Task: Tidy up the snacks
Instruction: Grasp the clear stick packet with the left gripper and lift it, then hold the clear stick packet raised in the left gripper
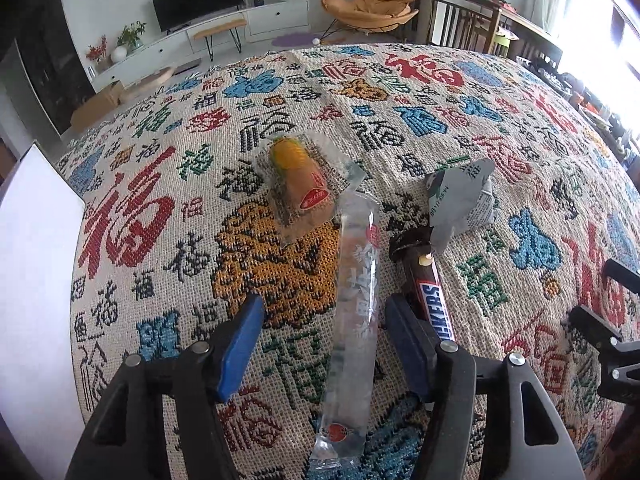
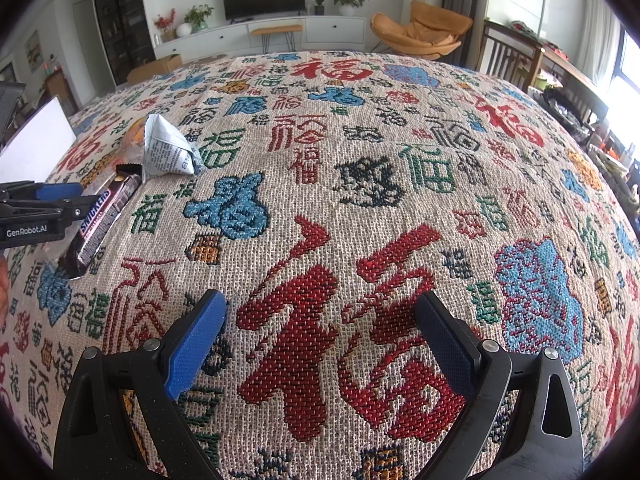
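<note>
A long clear snack packet (image 1: pixel 356 320) lies on the patterned tablecloth (image 1: pixel 160 208), between the blue pads of my left gripper (image 1: pixel 324 304). The jaws stand partly narrowed and neither pad presses on it. Just to its right lies a Snickers bar (image 1: pixel 430 304), also in the right wrist view (image 2: pixel 98 220) beside the left gripper (image 2: pixel 60 196). Beyond them lie a clear packet with an orange-yellow snack (image 1: pixel 300 184) and a crumpled silver-white packet (image 1: pixel 460 200) (image 2: pixel 168 148). My right gripper (image 2: pixel 320 300) hangs open over bare cloth, holding nothing.
A white board (image 1: pixel 32 280) stands at the table's left edge. The right gripper's black frame (image 1: pixel 600 332) shows at the right of the left wrist view. Wooden chairs (image 2: pixel 508 56) and cluttered items stand along the table's far right side.
</note>
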Demonstrator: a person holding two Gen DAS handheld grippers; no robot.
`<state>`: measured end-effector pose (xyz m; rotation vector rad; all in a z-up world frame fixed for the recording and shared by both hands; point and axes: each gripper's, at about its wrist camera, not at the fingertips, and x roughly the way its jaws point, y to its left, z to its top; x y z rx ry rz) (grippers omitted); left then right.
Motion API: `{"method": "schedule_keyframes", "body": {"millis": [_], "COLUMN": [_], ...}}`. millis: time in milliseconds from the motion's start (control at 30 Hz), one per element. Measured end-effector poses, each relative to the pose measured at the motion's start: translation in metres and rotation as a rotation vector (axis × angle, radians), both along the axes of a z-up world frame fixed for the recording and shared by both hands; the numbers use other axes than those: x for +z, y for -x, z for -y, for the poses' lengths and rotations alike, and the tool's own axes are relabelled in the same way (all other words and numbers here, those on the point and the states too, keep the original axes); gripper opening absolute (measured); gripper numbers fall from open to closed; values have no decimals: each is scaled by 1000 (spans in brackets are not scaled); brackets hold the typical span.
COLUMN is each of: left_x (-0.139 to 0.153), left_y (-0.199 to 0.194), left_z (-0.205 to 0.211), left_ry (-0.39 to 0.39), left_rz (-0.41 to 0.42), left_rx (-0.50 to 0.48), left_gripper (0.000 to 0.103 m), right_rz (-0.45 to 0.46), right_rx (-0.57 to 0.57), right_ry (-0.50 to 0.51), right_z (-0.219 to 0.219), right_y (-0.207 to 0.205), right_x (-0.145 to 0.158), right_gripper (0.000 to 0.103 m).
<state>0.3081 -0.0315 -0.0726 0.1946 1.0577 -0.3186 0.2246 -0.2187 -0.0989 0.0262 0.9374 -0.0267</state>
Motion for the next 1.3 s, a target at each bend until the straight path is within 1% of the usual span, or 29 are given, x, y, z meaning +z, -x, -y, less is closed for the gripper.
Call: {"method": "schedule_keyframes", "body": {"millis": [67,200,233,267,333,367,400,467,500,567,633,733,867,900,967,1000,1033,1067,1100,1167,1233,1300], "left_x": [1,0,1,1,3,3,3,4,5,7,9,10,11,9,-2,-2,-5,-8,-9,-12,-13,-13], "left_y": [-2,0,2,4,9,13,18,30,36,56,80,105,118,117,114,115,115,114,113,111,109,109], "left_z": [-4,-3,0,3,12,18,22,20,15,-4,-29,-62,-97,-100,-106,-106,-103,-102,-97,-91,-90,-91], "left_ry": [20,-1,-9,-4,-9,-45,-60,-45,-18,58,105,125,140,142,157,165,129,93,67,34,33,35], "left_rz": [-6,11,17,18,18,31,40,43,38,24,17,19,77,90,93,133,142,134,133,120,111,109], "left_rx": [21,11,0,-20,-66,-77,-90,-84,-62,8,83,189,319,343,353,336,334,340,333,311,302,304], "left_gripper": [63,63,56,40,18,18,18,18,18,18,18,18,19,22,49,56,80,90,90,99,102,103], "right_rz": [0,0,0,0,0,0,0,0,0,0,0,0,0,0,0,0,0,0,0,0,0,0], "right_rx": [0,0,0,0,0,0,0,0,0,0,0,0,0,0,0,0,0,0,0,0,0,0], "right_ry": [0,0,0,0,0,0,0,0,0,0,0,0,0,0,0,0,0,0,0,0,0,0], "right_z": [0,0,0,0,0,0,0,0,0,0,0,0,0,0,0,0,0,0,0,0,0,0], "right_y": [0,0,0,0,0,0,0,0,0,0,0,0,0,0,0,0,0,0,0,0,0,0], "right_x": [0,0,0,0,0,0,0,0,0,0,0,0,-1,-1,-1,0,-1,-1,0,-1,-1,-1], "right_gripper": [98,98,98,98,98,98,98,98,98,98,98,98,98,98,98,98,98,98,98,98,98,98]}}
